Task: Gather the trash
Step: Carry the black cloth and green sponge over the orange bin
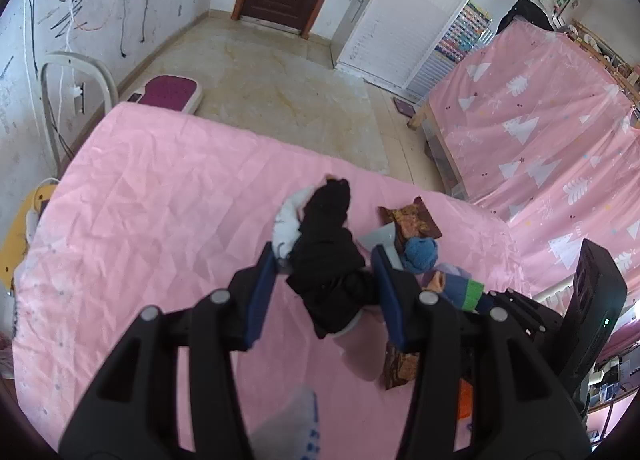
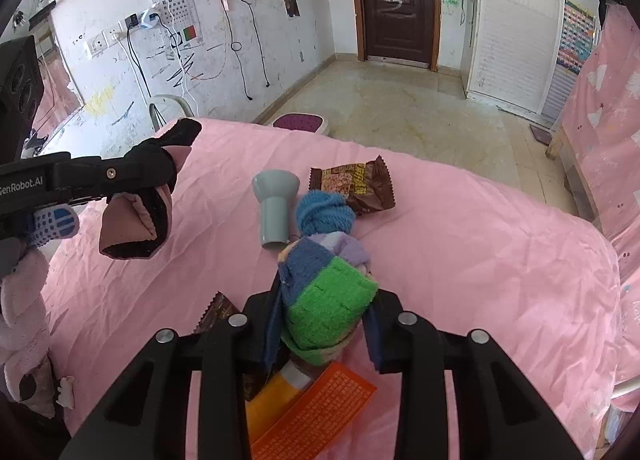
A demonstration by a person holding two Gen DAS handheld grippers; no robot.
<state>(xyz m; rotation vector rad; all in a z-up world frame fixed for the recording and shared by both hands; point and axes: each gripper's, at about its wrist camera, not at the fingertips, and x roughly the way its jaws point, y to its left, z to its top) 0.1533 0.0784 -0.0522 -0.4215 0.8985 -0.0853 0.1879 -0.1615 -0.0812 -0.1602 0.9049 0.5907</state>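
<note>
Two hand-held grippers work over a bed spread with a creased pink sheet (image 2: 460,244). The left gripper (image 1: 326,260) has its blue-padded jaws set around a bundle of black cloth with pink lining (image 1: 330,260); in the right wrist view that same bundle hangs from the jaws above the sheet, so they are gripping it. A white sock with blue grip dots (image 2: 52,224) sits pressed against the underside of the left gripper. The right gripper (image 2: 324,312) has its jaws closed against a thick knitted sock with green and blue blocks (image 2: 328,300), which fills the gap between the fingers and reaches forward over the sheet.

The trash lies around that sock. A brown crinkled snack wrapper (image 2: 354,184) rests flat on the sheet further ahead, just beyond a balled-up blue knitted sock (image 2: 324,212) that touches its near edge. A second brown wrapper (image 2: 216,310) lies left of the right gripper, partly hidden under it. An orange flat packet with printed text (image 2: 316,412) lies directly beneath the right gripper. A grey plastic funnel-shaped cup (image 2: 276,204) lies on its side just left of the blue sock.
</note>
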